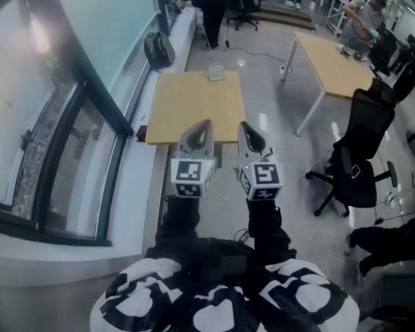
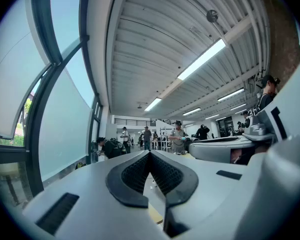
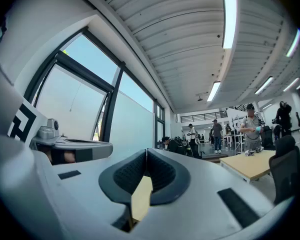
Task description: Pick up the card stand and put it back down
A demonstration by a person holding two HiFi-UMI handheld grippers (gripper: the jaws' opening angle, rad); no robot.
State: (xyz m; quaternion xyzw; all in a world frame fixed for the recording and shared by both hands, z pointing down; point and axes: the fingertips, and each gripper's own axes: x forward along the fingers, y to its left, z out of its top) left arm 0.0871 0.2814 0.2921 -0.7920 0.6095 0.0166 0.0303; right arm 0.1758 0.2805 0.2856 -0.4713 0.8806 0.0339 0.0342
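The card stand is a small pale object near the far edge of the wooden table. Both grippers are held level and side by side short of the table's near edge, well away from the stand. My left gripper is shut, its dark pads meeting at the tips with nothing between them, as the left gripper view also shows. My right gripper is likewise shut and empty. A strip of the tabletop shows through the gap below its pads.
A glass window wall with a low sill runs along the left. A backpack leans by the table's far left corner. A second wooden table and a black office chair stand to the right. People work at the room's far end.
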